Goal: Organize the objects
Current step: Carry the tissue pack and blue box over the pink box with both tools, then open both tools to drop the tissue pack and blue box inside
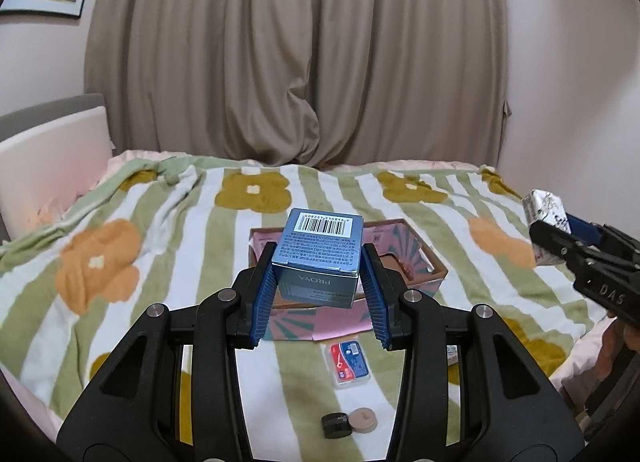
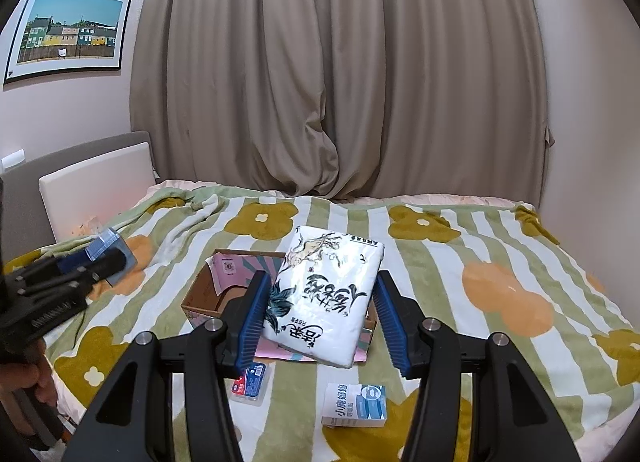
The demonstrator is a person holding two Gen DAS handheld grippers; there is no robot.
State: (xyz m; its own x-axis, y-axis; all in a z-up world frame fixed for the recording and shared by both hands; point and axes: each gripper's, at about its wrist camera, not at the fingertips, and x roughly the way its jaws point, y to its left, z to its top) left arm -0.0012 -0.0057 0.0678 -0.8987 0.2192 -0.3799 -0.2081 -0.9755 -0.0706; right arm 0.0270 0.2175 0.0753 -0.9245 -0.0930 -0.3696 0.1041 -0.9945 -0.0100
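My left gripper (image 1: 318,262) is shut on a blue carton (image 1: 320,258) with a barcode on its top, held in the air above an open pink cardboard box (image 1: 420,258) on the bed. Seen from the right wrist, that gripper (image 2: 100,262) and the blue carton (image 2: 106,248) hang at the far left. My right gripper (image 2: 318,294) is shut on a white tissue pack (image 2: 324,298) with black lettering, held over the same cardboard box (image 2: 208,294). In the left wrist view the tissue pack (image 1: 546,212) shows at the right edge.
On the flowered blanket (image 1: 120,222) near the front lie a small red and blue packet (image 1: 350,360), a black round cap (image 1: 335,424) and a beige round lid (image 1: 362,419). A white and blue carton (image 2: 356,406) lies at front right. Curtains hang behind; a headboard (image 2: 96,186) stands left.
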